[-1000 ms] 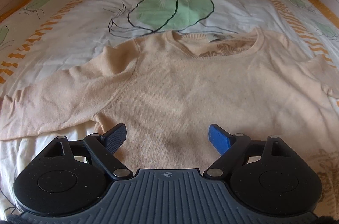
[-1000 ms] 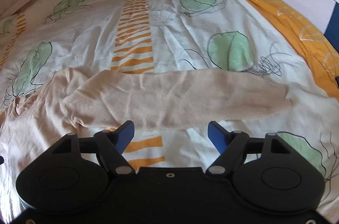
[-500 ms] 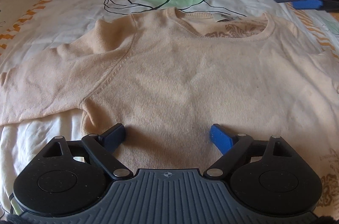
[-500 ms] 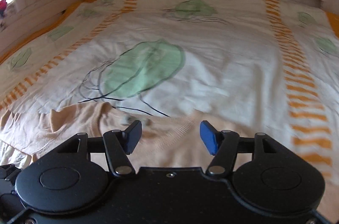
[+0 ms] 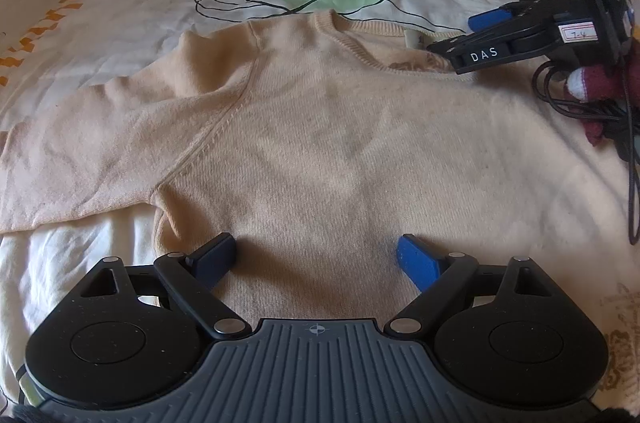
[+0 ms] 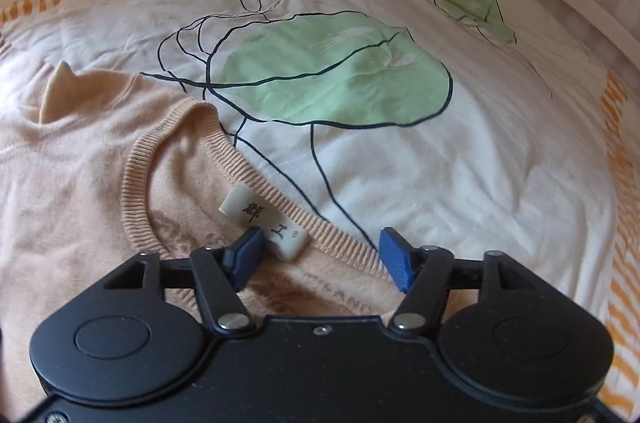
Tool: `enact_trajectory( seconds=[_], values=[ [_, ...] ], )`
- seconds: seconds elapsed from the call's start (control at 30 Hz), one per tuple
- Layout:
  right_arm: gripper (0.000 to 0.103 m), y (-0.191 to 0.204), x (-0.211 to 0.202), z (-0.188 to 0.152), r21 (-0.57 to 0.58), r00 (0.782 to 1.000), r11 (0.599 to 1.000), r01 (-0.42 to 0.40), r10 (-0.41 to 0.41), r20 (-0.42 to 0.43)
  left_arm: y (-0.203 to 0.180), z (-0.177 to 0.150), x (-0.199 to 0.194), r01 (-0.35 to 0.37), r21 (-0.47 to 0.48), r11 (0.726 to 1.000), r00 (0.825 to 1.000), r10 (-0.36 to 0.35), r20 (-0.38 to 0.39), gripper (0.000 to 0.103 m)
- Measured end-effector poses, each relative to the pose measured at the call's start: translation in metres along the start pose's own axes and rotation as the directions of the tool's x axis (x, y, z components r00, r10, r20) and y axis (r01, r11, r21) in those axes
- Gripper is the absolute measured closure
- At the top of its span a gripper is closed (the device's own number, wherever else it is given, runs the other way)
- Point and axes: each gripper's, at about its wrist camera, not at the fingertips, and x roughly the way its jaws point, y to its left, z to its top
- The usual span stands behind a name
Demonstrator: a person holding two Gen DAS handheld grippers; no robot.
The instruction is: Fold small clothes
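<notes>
While a peach sweater (image 5: pixel 320 143) lies flat, front up, on a leaf-printed bedspread (image 5: pixel 120 3), the left gripper (image 5: pixel 316 255) hangs low over its lower body with jaws wide, holding nothing. At two o'clock in that view, the right gripper (image 6: pixel 320 243) sits at the ribbed collar (image 6: pixel 248 175), jaws wide, straddling the collar edge beside the white label (image 6: pixel 264 219).

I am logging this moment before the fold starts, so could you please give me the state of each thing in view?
Sweater: spread flat, face up, unfolded, one sleeve stretched sideways.
Neck label: exposed inside the collar, lying flat.
Left gripper: open, low over the sweater's hem end, holding nothing.
Right gripper: open, straddling the back of the collar, not yet closed.
Bedsheet: lightly wrinkled under the sweater.
</notes>
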Motion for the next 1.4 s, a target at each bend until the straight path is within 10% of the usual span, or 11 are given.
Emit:
enact_trajectory(
  seconds=[0.1,0.33,0.47,0.6,0.77,1.13,1.3,1.4],
  values=[
    [0.03,-0.012,0.008,0.006,0.015,0.999,0.999,-0.042,0.042,-0.019,0.0,0.001,0.001,0.003,-0.002,1.0,1.0,-0.003,-0.003,0.014],
    [0.09,-0.023,0.003,0.006,0.08,0.967,0.965,-0.251,0.253,-0.028,0.001,0.001,0.002,0.003,-0.001,1.0,1.0,-0.003,-0.004,0.014],
    [0.091,-0.023,-0.002,0.011,0.049,0.995,0.994,-0.099,0.098,0.024,0.001,0.001,0.002,0.001,-0.001,1.0,1.0,-0.001,-0.003,0.014],
    [0.081,-0.022,0.012,0.011,0.085,0.994,0.991,-0.104,0.105,-0.003,0.002,0.001,0.002,0.002,0.003,1.0,1.0,-0.002,-0.005,0.014],
    [0.03,-0.042,-0.009,0.006,0.229,0.986,0.961,-0.155,0.137,0.092,0.003,0.001,0.002,0.002,0.002,1.0,1.0,-0.002,-0.004,0.014],
    [0.039,-0.118,-0.019,-0.03,0.553,0.998,0.833,-0.032,-0.004,0.064,0.003,0.001,0.002,0.006,0.001,1.0,1.0,-0.006,-0.009,0.014],
    [0.056,-0.104,-0.005,-0.034,0.458,0.998,0.887,-0.057,0.066,-0.005,0.003,0.001,0.003,0.004,0.004,1.0,1.0,-0.004,-0.007,0.014],
    [0.091,-0.087,-0.007,-0.034,0.369,0.998,0.927,-0.061,0.066,-0.002,0.004,0.001,0.001,0.003,-0.004,1.0,1.0,-0.003,0.001,0.014]
  ],
)
